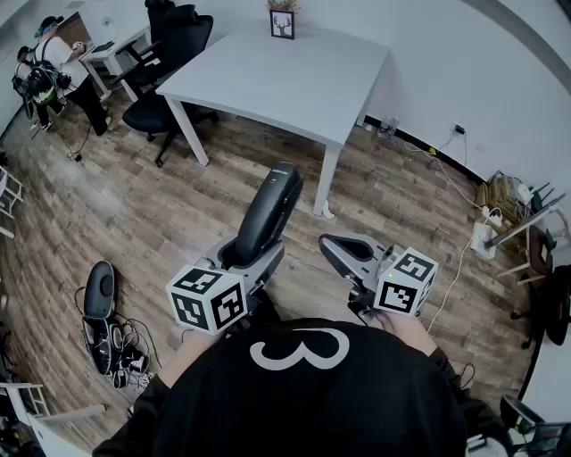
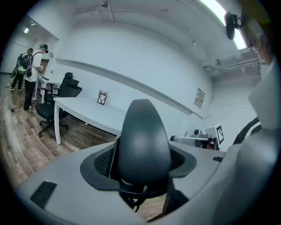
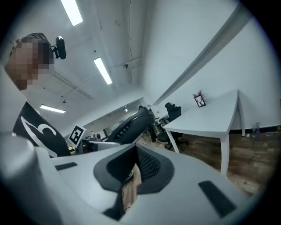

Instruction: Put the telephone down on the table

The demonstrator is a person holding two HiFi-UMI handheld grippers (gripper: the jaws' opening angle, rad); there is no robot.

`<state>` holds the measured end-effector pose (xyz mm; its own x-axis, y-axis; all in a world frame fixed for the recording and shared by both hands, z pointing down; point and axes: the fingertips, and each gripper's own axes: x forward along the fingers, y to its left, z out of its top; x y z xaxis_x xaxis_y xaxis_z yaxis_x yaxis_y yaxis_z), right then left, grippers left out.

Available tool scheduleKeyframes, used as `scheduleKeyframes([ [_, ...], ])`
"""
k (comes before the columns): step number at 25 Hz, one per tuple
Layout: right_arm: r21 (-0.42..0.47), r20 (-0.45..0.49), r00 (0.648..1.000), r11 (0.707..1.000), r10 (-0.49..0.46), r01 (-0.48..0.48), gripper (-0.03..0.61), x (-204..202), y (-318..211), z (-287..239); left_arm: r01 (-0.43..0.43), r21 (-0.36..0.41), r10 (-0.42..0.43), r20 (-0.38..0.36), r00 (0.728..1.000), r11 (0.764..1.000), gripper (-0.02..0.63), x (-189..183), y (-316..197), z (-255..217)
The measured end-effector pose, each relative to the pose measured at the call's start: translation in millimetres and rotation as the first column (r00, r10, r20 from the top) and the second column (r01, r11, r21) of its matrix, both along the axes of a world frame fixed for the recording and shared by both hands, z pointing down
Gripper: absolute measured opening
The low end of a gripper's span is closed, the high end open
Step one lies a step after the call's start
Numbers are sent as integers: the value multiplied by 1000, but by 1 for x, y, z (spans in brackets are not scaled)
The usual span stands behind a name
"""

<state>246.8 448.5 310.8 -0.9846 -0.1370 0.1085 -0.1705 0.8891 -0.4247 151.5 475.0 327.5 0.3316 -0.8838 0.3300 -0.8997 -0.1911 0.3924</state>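
A black telephone handset (image 1: pixel 270 211) stands tilted up and away from me, with my left gripper (image 1: pixel 254 259) shut on its lower part. In the left gripper view the handset (image 2: pixel 142 140) fills the space between the dark pads (image 2: pixel 99 162). It is held in the air over the wooden floor, short of the white table (image 1: pixel 294 80). My right gripper (image 1: pixel 335 245) hovers beside it on the right, shut with nothing in it. Its pads (image 3: pixel 151 165) meet in the right gripper view, where the handset (image 3: pixel 131 125) shows to the left.
A small framed picture (image 1: pixel 282 24) stands at the table's far edge. Black office chairs (image 1: pixel 169 54) sit at the table's left, and a person (image 1: pixel 49 67) stands beyond them. Black devices with tangled cords (image 1: pixel 103 321) lie on the floor at left. Cables and a power strip (image 1: pixel 486 234) lie at right.
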Motion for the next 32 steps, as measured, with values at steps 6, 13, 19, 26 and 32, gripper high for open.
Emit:
scheduleKeyframes([
  [6,-8,-6,1000,1000,1,-1,6,-1,-2,7,-2,-5,2,-9,1000,1000,288,-1,-4,6],
  [13,2,-24,1000,1000,4,-4,8,-21,-17,9,-7,-18,7,-18,1000,1000,288,-18,-18,11],
  [19,-32,-9,1000,999,8,-8,8,-54,-46,17,-13,-51,12,-28,1000,999,288,-49,-46,21],
  [26,-91,7,999,995,39,-38,8,-113,-101,25,-38,-73,36,-33,999,997,288,-107,-103,26],
  [32,-129,4,996,988,89,-88,8,-169,-151,31,-71,-78,68,-42,997,994,288,-165,-153,30],
])
